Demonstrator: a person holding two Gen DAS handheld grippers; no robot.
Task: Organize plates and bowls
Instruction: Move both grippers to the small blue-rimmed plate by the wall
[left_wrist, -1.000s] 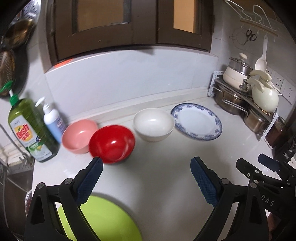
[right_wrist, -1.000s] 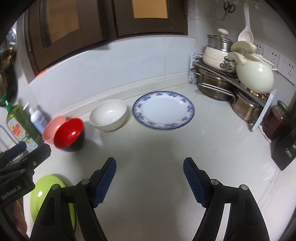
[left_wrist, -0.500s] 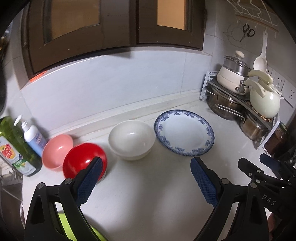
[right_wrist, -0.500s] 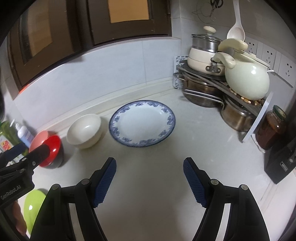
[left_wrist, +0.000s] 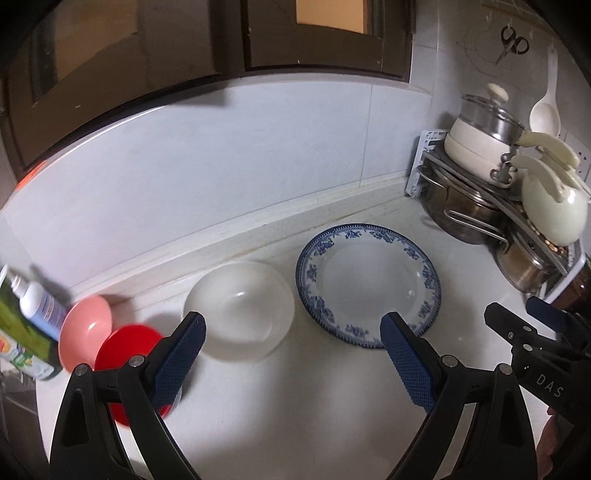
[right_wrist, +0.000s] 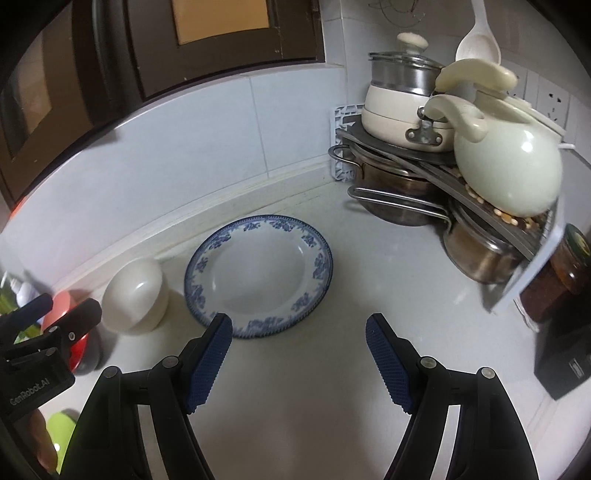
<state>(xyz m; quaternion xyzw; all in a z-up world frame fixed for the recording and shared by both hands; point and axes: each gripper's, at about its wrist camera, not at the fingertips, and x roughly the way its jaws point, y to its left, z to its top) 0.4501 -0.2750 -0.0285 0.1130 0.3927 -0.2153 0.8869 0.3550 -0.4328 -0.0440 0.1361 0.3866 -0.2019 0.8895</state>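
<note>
— Where's the crockery?

— On the white countertop, in a row along the tiled wall: blue-rimmed plate, white bowl just beside its left edge, then the red bowl and pink bowl, touching. A lime-green plate peeks out near the counter's front edge.

— And the grippers?

— Left gripper hangs above the counter before the white bowl, jaws wide, holding nothing. Right gripper is before the blue-rimmed plate, jaws wide too, nothing between them.
</note>
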